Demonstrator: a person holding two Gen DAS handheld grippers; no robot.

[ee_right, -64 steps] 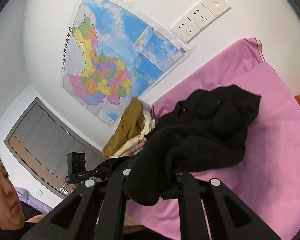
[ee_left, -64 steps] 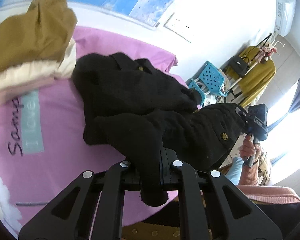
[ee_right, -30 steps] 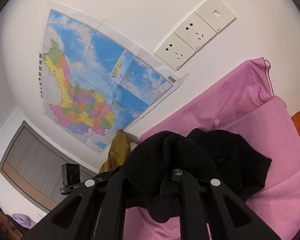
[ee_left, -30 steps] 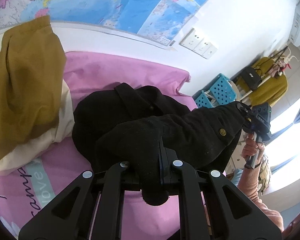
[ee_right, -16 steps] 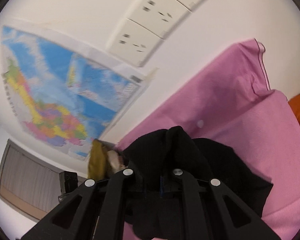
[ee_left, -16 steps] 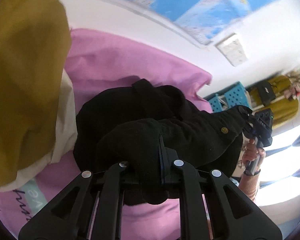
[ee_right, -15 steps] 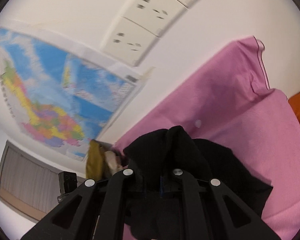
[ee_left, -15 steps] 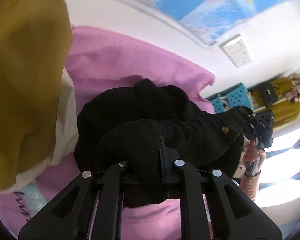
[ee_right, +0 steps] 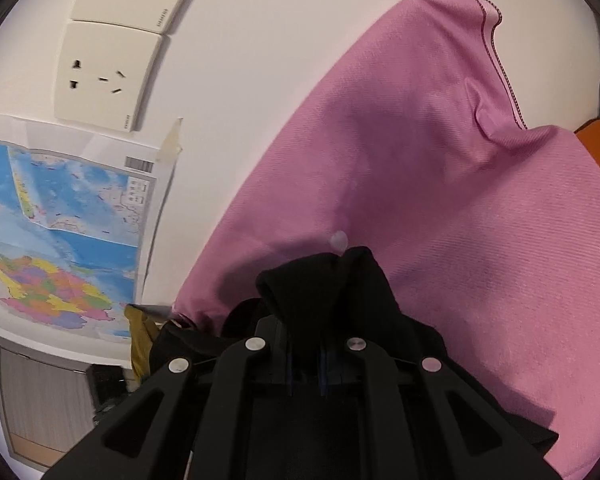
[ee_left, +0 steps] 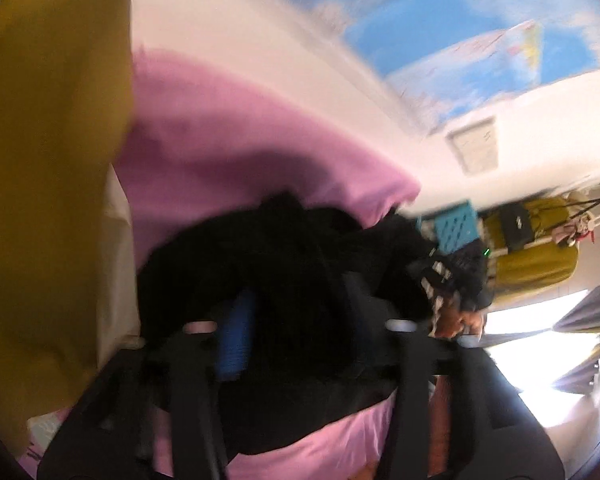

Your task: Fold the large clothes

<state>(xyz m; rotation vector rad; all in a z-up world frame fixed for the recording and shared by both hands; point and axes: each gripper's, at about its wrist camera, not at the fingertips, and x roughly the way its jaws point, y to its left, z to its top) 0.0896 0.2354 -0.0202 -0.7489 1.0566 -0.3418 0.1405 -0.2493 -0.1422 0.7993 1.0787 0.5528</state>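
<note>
Black jacket (ee_right: pixel 328 280) has been pushed up near the pink sheet's (ee_right: pixel 480 220) wall-side edge; right gripper (ee_right: pixel 306 364) is clamped on it, left gripper (ee_left: pixel 300 332) seems opened, axis unclear.

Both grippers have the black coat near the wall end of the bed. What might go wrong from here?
The right gripper pinches only a narrow ridge of the black coat, so it may slip. The left gripper looks parted around bunched cloth in a blurred view; its hold is uncertain. The mustard garment lies close and might get dragged.
</note>
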